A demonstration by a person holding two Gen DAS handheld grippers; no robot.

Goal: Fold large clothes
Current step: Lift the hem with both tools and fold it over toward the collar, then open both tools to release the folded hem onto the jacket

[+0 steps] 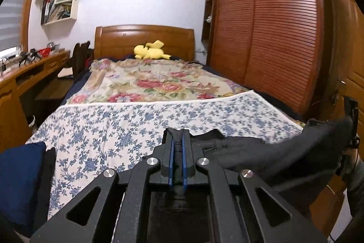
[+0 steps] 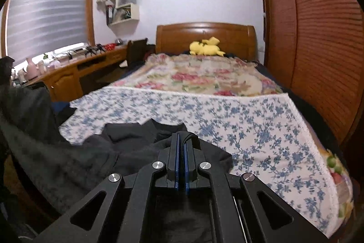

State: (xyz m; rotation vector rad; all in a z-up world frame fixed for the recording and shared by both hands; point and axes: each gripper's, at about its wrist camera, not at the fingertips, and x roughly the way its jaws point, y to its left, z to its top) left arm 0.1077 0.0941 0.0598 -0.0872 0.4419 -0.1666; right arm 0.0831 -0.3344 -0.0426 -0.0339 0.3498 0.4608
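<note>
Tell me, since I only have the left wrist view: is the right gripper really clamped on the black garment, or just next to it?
Observer: Clamped. In the right wrist view the right gripper has its jaws closed, with a fold of the black garment pinched between the blue pads.
Operator: And where is the rest of the cloth on that side?
Observer: It lies bunched on the blue floral sheet, just left of that gripper, heaped rather than spread flat.
</note>
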